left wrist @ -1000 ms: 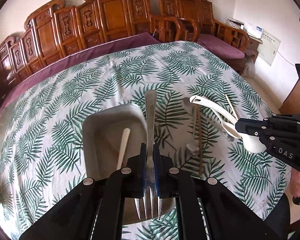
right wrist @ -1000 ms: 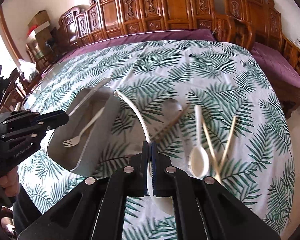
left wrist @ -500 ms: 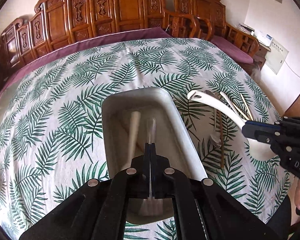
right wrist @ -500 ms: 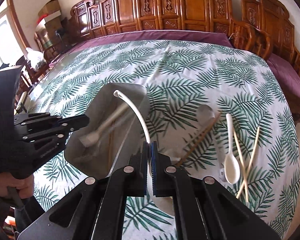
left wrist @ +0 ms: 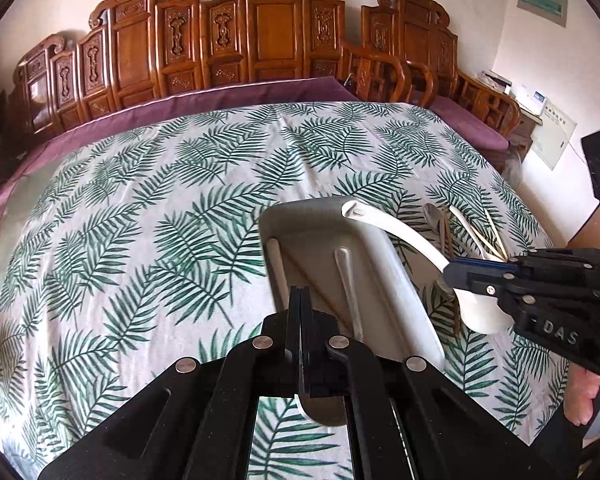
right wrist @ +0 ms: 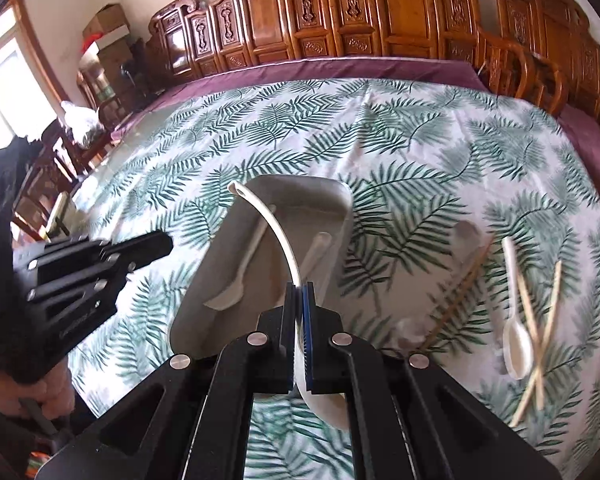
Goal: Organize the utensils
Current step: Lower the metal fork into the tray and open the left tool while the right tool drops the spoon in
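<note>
A grey oblong tray (left wrist: 300, 222) (right wrist: 300, 188) lies on the leaf-print tablecloth. In it lie a metal fork (left wrist: 348, 280) (right wrist: 316, 250) and a white plastic fork (right wrist: 240, 280) (left wrist: 278, 268). My left gripper (left wrist: 300, 300) is shut and empty, at the tray's near left edge; it also shows in the right wrist view (right wrist: 156, 244). My right gripper (right wrist: 299, 292) is shut on a white ladle (right wrist: 276, 232) (left wrist: 404, 232), held over the tray's right rim; the left wrist view shows it (left wrist: 456, 274) too.
To the right of the tray lie a metal spoon (right wrist: 466, 234), brown chopsticks (right wrist: 456, 300), a white spoon (right wrist: 516, 340) and pale chopsticks (right wrist: 540, 340). Carved wooden chairs (left wrist: 260, 40) ring the far side of the table.
My left gripper has let go of the metal fork, which now lies in the tray, and has drawn back to the left. My right gripper has carried the ladle left over the tray.
</note>
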`<state>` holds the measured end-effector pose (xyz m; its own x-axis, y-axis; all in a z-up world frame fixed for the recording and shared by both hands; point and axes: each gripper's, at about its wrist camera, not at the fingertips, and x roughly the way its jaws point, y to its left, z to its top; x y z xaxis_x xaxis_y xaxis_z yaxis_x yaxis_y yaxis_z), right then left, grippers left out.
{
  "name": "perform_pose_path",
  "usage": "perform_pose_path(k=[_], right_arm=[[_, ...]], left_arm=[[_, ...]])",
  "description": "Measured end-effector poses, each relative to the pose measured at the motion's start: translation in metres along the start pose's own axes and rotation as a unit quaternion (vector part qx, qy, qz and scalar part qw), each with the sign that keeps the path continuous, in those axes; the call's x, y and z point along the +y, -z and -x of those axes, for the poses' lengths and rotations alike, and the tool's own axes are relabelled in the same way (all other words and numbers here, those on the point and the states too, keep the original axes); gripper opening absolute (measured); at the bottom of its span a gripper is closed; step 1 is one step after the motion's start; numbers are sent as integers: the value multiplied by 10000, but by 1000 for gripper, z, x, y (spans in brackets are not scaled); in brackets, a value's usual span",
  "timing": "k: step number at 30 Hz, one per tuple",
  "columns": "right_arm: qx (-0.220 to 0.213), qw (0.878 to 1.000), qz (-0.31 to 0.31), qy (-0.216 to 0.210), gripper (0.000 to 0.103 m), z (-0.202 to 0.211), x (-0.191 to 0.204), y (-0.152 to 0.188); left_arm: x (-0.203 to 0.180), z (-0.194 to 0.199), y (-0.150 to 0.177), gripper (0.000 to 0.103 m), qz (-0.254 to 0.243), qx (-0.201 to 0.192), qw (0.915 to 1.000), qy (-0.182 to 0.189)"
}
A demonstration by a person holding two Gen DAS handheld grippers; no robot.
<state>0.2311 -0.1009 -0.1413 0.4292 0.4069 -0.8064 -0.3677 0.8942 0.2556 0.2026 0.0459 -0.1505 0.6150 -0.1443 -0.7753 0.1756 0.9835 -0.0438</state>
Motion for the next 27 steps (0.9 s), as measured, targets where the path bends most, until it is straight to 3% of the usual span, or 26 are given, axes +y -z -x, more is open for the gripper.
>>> perform_pose_path(k=[16,27], right_arm=[[153,9978,-641,-24,5,-39,22,-21],[-53,9992,-391,-60,8,-16,16,-21]], left_arm=[[35,27,13,0,184,-91,9998,-23],[26,32,14,0,145,-137,9998,43]])
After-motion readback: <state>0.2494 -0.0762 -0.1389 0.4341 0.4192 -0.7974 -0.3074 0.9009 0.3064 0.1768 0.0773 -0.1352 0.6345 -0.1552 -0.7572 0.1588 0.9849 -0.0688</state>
